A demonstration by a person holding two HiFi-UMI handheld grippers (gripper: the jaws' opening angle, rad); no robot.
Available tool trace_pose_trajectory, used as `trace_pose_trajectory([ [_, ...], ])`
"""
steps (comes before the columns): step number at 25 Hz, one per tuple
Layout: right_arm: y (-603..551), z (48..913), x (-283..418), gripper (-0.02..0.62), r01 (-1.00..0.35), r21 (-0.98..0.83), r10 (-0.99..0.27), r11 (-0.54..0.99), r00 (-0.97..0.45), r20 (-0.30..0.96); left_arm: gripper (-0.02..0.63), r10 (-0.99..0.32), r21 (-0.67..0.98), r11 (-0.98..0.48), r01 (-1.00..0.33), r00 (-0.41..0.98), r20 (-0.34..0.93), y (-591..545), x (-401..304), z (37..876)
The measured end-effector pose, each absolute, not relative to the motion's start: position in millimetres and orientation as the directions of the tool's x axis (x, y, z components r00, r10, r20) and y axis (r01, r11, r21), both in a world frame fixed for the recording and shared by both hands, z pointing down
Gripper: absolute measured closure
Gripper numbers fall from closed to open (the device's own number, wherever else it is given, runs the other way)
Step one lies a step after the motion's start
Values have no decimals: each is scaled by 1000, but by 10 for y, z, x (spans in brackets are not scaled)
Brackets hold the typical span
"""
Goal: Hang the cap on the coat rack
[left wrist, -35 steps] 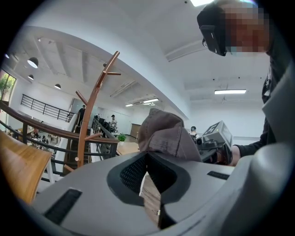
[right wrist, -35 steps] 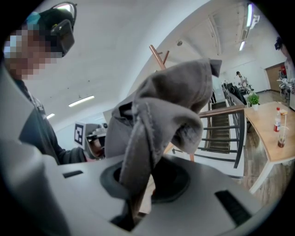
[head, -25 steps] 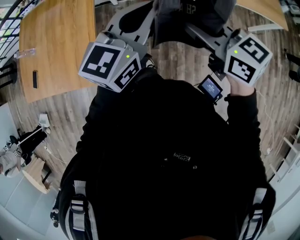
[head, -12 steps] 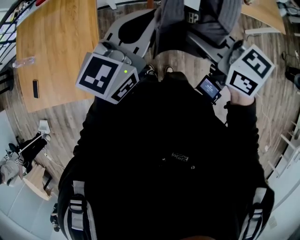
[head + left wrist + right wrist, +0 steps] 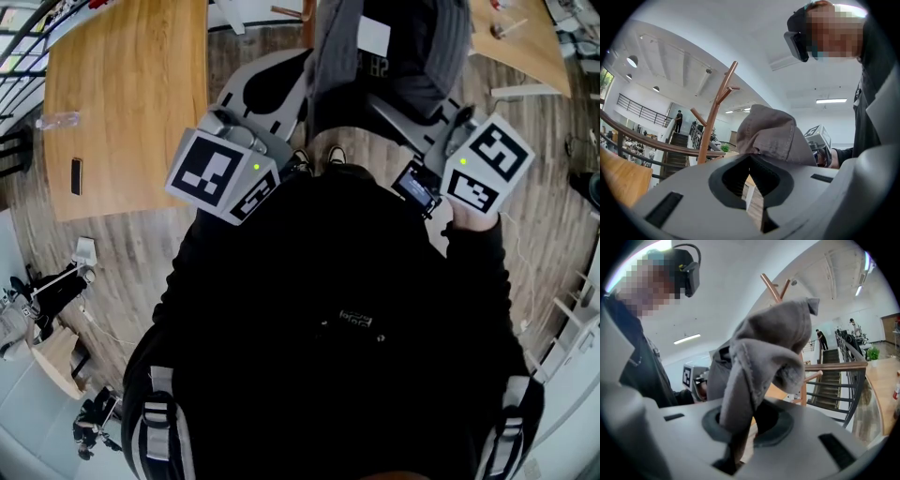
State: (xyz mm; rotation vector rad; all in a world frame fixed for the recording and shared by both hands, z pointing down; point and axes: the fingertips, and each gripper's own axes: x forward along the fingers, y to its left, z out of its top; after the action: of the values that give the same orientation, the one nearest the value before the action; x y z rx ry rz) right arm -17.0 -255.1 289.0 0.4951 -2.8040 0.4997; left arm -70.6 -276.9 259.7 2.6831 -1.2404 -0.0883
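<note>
Left gripper [image 5: 750, 158] and right gripper [image 5: 739, 427] each clamp the cap [image 5: 771, 133] (opposite edges); seen from the left, the coat rack [image 5: 714, 117] rises beyond at eleven o'clock.

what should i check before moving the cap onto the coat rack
1. Left claw grip on the cap: ok, shut on the cap's edge.
2. Right claw grip: ok, cap cloth is pinched between its jaws.
3. Coat rack in sight: ok, it stands upright beyond the cap in the left gripper view.
4. Free peg: ok, the upper pegs are bare.
5. Cap on a peg: not ok, it is held apart from the rack.
6. Cap's opening turned toward a peg: cannot tell.
</note>
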Motion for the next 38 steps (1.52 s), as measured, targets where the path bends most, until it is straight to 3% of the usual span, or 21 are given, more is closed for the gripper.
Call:
trace_pose_trajectory([
  [24, -2784, 2713, -295, 554, -261, -197, -203, 945, -940, 273, 604, -840, 190, -537, -822, 541, -36, -2907, -862, 2448],
  [38, -3123, 2176, -520, 552, -242, -108, -210, 964, -947, 244, 604, -847, 147, -531, -834, 517, -127, -3206, -1100, 1908],
])
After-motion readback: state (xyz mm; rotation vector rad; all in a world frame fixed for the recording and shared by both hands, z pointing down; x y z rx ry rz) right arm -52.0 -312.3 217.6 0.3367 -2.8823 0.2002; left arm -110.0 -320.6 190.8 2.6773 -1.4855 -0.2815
